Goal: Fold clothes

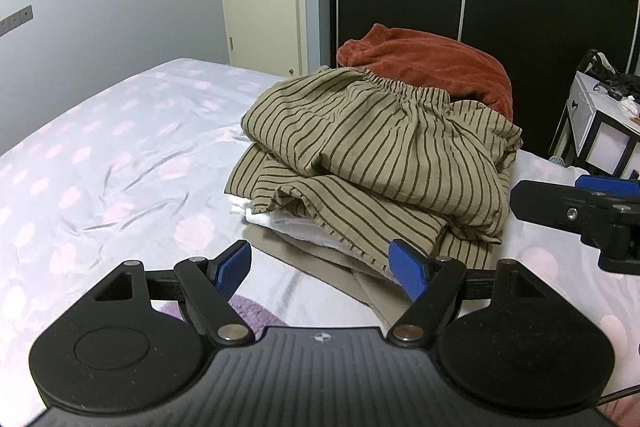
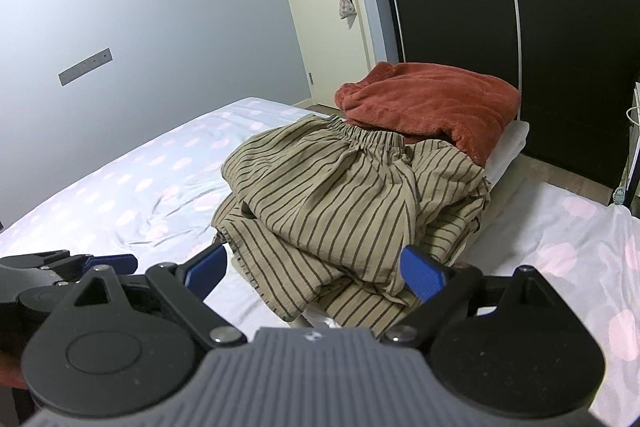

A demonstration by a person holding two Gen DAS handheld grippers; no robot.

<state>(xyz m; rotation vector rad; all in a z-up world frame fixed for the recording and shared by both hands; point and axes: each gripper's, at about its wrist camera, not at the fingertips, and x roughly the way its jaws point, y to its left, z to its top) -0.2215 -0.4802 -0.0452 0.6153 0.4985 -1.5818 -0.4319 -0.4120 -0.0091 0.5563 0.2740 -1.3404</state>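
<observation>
A: What did the left wrist view show that the right one missed?

B: A folded white cloth and a flat beige cloth under the tan trousers with dark stripes and an elastic waistband, plus a patch of purple fabric near the left gripper. A white bedside unit with a black frame stood at the far right.

A: And the right wrist view?

B: A white pillow under the rust-red fleece garment, and a strip of floor before the black wardrobe.

A: Where were the trousers?

B: Crumpled on the bed with a pale sheet dotted pink, their waistband touching the fleece behind.

A: The jaws?

B: The left gripper's stood wide, empty, just short of the pile's near edge. The right gripper's stood wide too, the trousers' hem between the fingers, untouched.

A: Room to move?

B: Open sheet lay left of the pile, toward the bed's far edge; a narrower strip lay right.
</observation>
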